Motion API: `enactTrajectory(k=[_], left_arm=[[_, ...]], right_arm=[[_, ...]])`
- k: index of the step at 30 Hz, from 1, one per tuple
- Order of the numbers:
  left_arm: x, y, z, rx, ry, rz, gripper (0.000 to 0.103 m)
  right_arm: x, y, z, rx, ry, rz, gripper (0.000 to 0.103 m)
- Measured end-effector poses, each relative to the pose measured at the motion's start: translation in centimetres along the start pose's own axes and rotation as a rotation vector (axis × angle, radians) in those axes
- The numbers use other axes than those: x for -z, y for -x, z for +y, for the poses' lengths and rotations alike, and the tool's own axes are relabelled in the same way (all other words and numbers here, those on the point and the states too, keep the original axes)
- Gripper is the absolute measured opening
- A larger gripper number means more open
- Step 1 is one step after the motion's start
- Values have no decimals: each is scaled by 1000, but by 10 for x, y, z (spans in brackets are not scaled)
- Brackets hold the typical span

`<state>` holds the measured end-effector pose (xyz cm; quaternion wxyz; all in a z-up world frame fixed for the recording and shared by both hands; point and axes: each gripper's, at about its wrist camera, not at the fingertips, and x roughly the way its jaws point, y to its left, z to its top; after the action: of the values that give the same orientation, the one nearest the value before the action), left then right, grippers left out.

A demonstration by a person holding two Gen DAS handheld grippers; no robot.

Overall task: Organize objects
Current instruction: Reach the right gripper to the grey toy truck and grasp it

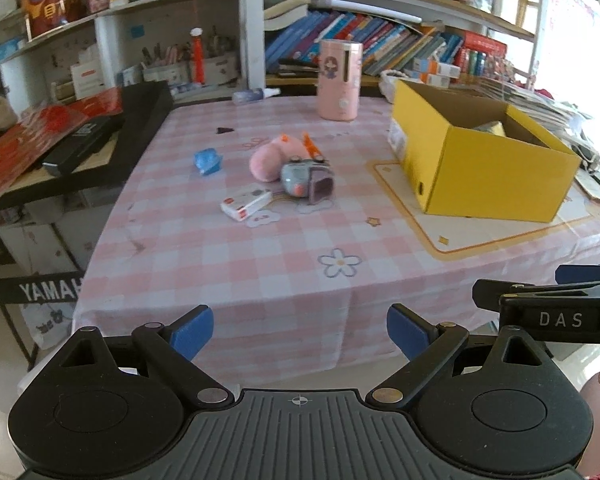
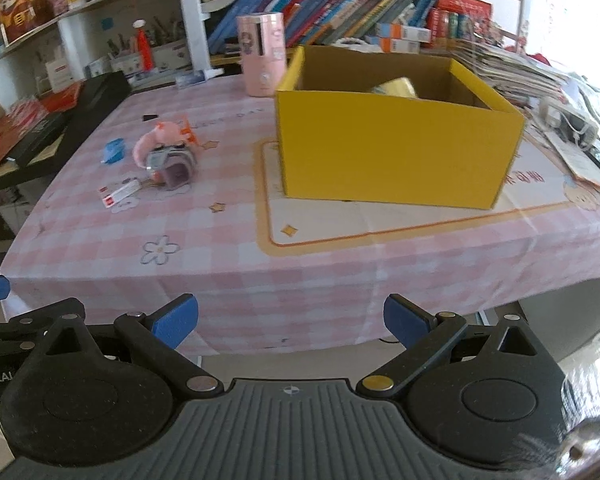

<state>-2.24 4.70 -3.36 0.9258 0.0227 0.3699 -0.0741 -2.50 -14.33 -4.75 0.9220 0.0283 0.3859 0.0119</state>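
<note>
Bookshelves packed w/ books and boxes run behind a table [image 1: 260,280] under a pink checked cloth w/ flower and star prints. We hold both tools short of the near edge, over the hanging cloth, nothing in either.

Left gripper [image 1: 300,330]: blue pads wide apart, empty. Right gripper [image 2: 291,322]: same, pads spread, empty. We see the right tool's black side, lettered "DAS", at the right edge of the left view.

Yellow cardboard box [image 2: 396,144] sits open-topped toward the right side of the table, on a cream mat w/ an orange border [image 2: 332,224]. Something yellowish lies inside it [image 2: 394,87]; we can't tell what.

Loose things cluster approx mid-table, left of the box and well apart from it:
- pink plush toy [image 1: 270,160] w/ orange bits, farthest back of the cluster
- grey-blue toy [image 1: 296,178] touching the plush on its near side
- small purple open-ended case [image 1: 322,188] right against the grey toy
- white flat packet w/ red marks [image 1: 246,202] just beside them, toward the near-left
- blue crumpled wrapper [image 1: 208,160] a bit apart, toward the left edge
- small dark scrap [image 1: 225,130] farther back

Pink cylindrical container [image 1: 339,80] w/ a cartoon figure stands upright near the far edge, a small clear bottle [image 1: 256,96] lying on its side to its left.

Off the left edge: a black stand marked "YAMAH" [image 1: 48,290] carrying red printed sheets [image 1: 40,132].
</note>
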Motion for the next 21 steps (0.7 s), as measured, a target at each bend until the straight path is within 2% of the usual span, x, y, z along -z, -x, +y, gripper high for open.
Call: enactTrajectory(k=[9, 21], left_arm=[[-9, 2, 21, -20, 36, -38, 95], [-16, -9, 38, -31, 81, -38, 95]], right_arm=[[-13, -1, 25, -38, 66, -35, 100], [-28, -15, 46, -65, 121, -30, 99]])
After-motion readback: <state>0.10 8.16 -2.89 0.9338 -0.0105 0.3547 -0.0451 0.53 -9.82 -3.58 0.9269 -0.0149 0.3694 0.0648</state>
